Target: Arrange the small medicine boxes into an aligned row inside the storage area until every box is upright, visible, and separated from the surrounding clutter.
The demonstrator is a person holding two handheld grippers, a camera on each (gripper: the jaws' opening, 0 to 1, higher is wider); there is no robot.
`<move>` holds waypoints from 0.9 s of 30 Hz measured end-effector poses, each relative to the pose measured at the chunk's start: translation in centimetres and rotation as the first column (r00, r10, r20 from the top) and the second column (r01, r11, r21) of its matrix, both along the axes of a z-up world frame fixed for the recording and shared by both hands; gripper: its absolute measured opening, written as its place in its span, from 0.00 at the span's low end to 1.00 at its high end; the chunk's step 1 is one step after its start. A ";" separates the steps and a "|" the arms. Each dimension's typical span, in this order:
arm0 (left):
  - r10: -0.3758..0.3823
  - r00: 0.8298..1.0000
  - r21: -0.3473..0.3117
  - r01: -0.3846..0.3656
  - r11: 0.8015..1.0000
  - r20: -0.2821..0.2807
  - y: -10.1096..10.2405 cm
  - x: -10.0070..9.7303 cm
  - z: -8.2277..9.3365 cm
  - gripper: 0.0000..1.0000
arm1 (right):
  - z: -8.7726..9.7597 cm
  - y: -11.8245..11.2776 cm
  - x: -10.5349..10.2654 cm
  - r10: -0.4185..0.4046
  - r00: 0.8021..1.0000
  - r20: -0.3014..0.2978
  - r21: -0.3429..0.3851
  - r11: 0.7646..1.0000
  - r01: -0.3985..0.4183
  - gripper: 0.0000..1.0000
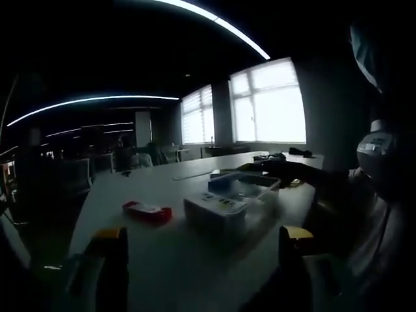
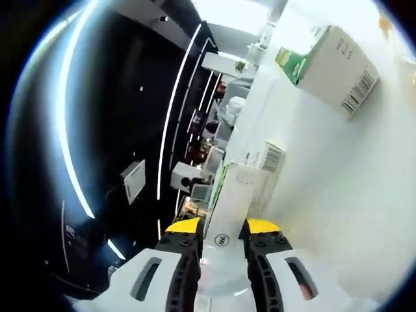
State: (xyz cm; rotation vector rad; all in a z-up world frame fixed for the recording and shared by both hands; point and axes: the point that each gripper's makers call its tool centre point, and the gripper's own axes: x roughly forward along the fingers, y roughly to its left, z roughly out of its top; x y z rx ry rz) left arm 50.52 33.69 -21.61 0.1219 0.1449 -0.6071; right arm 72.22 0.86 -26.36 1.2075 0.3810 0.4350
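In the dim left gripper view, a clear plastic storage container [image 1: 246,187] stands on the long white table [image 1: 162,260]. A white medicine box [image 1: 216,209] sits against its near side, and a red box [image 1: 148,212] lies to the left. My left gripper [image 1: 201,247] hangs open above the table's near part, with its jaws wide apart and nothing between them. In the right gripper view, which is rolled sideways, my right gripper [image 2: 223,229] is shut on a white and green medicine box [image 2: 235,188].
A larger green and white box [image 2: 331,62] and a small barcoded box [image 2: 271,156] lie on the white tabletop [image 2: 351,195]. A person's dark arm [image 1: 296,172] reaches over the container from the right. Chairs [image 1: 75,175] and windows [image 1: 270,104] lie beyond.
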 end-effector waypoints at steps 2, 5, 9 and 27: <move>-0.002 1.000 -0.002 0.002 1.000 -0.002 0.0 -0.1 0.0 0.96 | 0.2 -0.2 0.2 -0.001 1.000 -0.002 0.033 0.999 0.001 0.22; 0.004 1.000 0.000 -0.004 1.000 -0.003 0.2 -0.2 -0.1 0.96 | 0.2 -0.5 0.5 0.005 1.000 -0.006 0.035 0.999 -0.005 0.20; 0.008 1.000 -0.023 -0.008 1.000 0.001 0.4 -0.3 0.0 0.96 | 0.7 -0.8 0.5 0.003 1.000 0.023 0.022 1.000 -0.003 0.19; 0.005 1.000 -0.031 -0.006 1.000 -0.010 -0.6 -0.7 -0.1 0.95 | 3.7 -1.5 -1.9 0.005 0.991 0.131 0.138 0.990 -0.023 0.17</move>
